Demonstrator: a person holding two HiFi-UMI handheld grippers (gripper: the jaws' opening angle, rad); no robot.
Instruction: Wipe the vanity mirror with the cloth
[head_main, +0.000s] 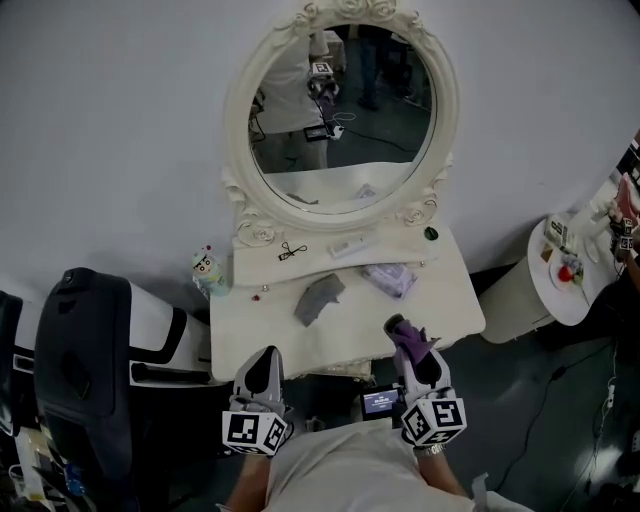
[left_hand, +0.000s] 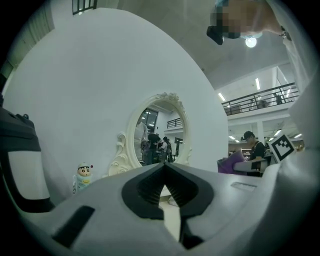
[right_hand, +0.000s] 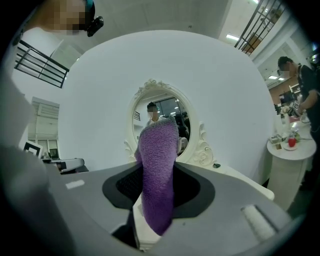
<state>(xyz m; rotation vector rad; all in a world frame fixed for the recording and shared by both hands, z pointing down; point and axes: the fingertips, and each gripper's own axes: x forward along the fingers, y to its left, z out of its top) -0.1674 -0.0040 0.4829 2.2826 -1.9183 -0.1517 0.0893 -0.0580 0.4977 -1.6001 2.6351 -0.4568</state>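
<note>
We find no words, numbers or brand names that we can read. The left gripper (head_main: 265, 362) bears a marker cube (head_main: 256, 431), and the right gripper (head_main: 408, 338) bears its own cube (head_main: 434, 421). Both show only black-and-white square patterns, not letters. Between the two grippers, just beside the right one, a small screen (head_main: 381, 402) glows with what may be print, too small to make out.

White curved wall (head_main: 120, 120); dark floor (head_main: 545, 420); black chair (head_main: 80, 365).
</note>
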